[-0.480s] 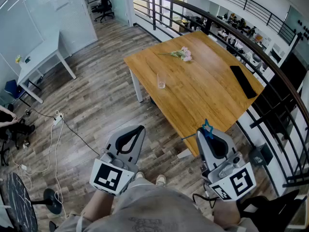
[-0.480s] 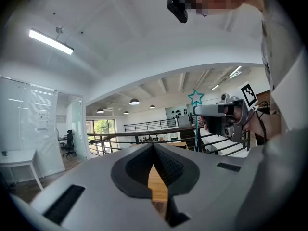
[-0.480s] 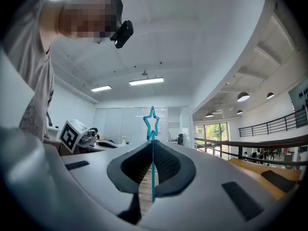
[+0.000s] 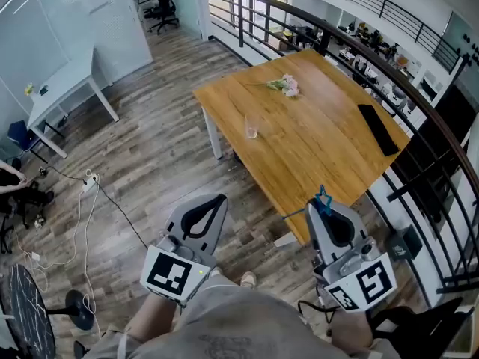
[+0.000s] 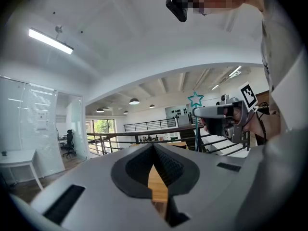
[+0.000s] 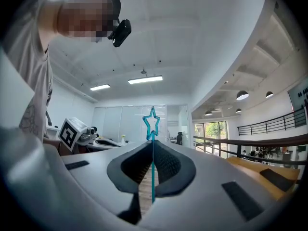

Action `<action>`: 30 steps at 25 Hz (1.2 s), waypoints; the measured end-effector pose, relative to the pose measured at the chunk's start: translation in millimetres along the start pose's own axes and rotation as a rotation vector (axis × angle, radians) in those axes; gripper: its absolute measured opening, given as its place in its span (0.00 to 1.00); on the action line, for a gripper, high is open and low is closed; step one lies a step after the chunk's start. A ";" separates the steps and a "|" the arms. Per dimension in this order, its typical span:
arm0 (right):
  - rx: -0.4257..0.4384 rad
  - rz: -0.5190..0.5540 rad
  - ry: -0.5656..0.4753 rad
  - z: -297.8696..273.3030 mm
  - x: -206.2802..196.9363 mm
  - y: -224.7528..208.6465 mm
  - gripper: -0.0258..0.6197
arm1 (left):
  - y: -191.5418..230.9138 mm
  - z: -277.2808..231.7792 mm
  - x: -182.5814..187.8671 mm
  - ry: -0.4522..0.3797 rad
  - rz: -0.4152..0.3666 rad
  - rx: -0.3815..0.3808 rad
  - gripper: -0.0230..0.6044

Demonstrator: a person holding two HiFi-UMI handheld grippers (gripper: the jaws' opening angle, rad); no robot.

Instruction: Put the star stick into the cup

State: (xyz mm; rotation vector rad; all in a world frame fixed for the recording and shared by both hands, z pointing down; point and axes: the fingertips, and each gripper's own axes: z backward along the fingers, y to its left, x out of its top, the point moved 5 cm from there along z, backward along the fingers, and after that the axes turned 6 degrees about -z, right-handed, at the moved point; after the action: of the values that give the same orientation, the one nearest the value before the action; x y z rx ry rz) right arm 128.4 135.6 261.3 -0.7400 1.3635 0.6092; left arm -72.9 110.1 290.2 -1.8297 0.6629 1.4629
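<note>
right gripper pose: right gripper point(image 4: 322, 204) was held low, close to the person's body, with its jaws pointing forward at the near edge of the wooden table point(image 4: 329, 152) and its marker cube toward the person
right fingers: shut down to a thin slit and clamped on the star stick point(image 6: 153, 172); the shaft ran up between the pads and the star stuck out just past the fingertips
left gripper pose: left gripper point(image 4: 215, 200) was level with the right one, over the floor, jaws forward
left fingers: tips were pressed together with nothing between them; table wood showed through the gap behind the tips
star stick: teal, with a thin straight shaft and an open star outline at the top, in line with the right jaws; from the left gripper view it stood upright
cup: clear cup point(image 4: 250, 128) stood upright on the table, well beyond both sets of fingertips and well apart from the stick
flowers: pink flowers point(image 4: 285, 85) lay on the table, farther out than the cup
</note>
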 end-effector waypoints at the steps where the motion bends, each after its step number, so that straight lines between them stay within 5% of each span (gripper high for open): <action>1: -0.002 0.001 0.006 -0.1 -1.6 -1.2 0.09 | -0.1 -0.4 -0.1 0.002 0.001 0.002 0.06; 19: 0.027 0.010 -0.005 -10.0 -6.9 -6.8 0.09 | 18.5 0.1 5.2 -0.008 -0.076 0.083 0.06; 30: 0.027 0.001 0.030 -38.1 -17.9 -22.0 0.09 | 34.5 -20.8 5.9 -0.016 -0.021 0.051 0.06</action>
State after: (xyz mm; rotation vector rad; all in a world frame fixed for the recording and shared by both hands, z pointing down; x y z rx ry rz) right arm 118.8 92.9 279.7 -0.7291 1.3970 0.5812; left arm -84.6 72.4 280.2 -1.7786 0.6656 1.4330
